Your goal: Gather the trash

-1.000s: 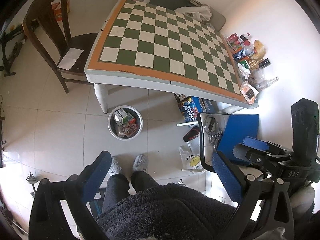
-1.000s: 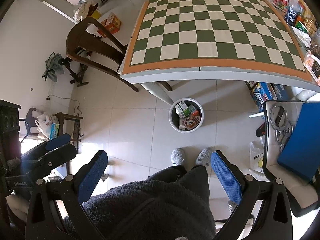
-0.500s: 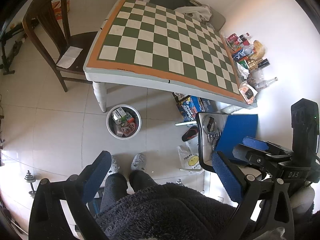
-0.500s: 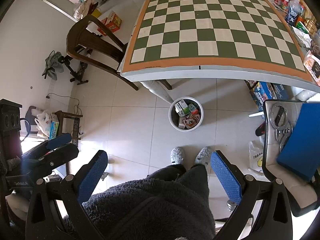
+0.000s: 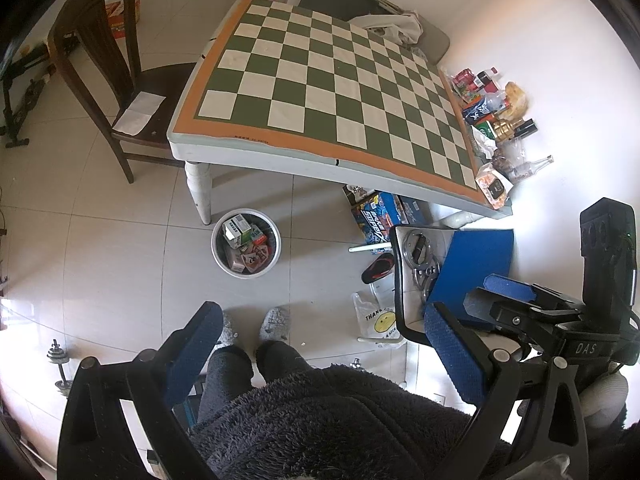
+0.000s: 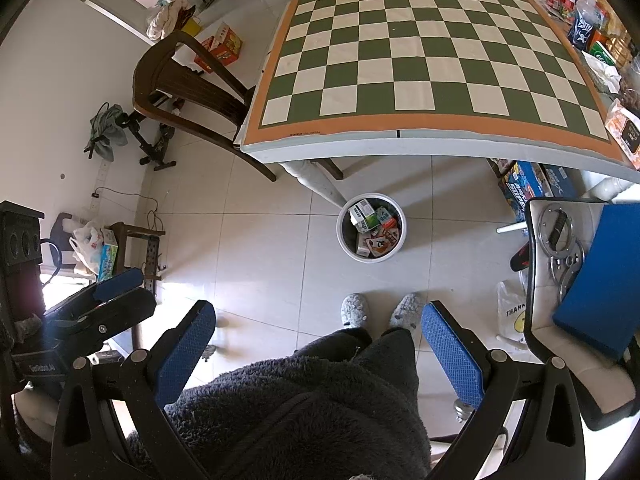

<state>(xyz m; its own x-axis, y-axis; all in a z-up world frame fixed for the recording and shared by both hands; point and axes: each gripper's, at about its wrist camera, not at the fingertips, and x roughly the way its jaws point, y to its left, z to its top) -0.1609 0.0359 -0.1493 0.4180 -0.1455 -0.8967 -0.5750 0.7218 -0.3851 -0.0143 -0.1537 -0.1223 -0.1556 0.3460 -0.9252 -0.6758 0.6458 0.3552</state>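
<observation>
A white round bin (image 5: 246, 244) stands on the tiled floor by the table leg, holding several cartons and wrappers; the right wrist view shows the bin (image 6: 371, 227) too. Bottles, packets and wrappers (image 5: 488, 112) crowd the right edge of the checkered table (image 5: 320, 92). My left gripper (image 5: 324, 340) is open and empty, held high above the person's legs. My right gripper (image 6: 320, 340) is open and empty as well, at about the same height. Each gripper shows at the side of the other's view.
A dark wooden chair (image 5: 100, 60) stands left of the table. A white chair with a blue board (image 5: 472, 256) and metal rings is at the right. Boxes (image 5: 376, 216) lie under the table, with a plastic bag (image 5: 378, 320) and a slipper on the floor. The person's feet (image 5: 274, 322) are just before the bin.
Both views have drifted only slightly. Both grippers stay open and empty, and nothing on the table or floor has moved.
</observation>
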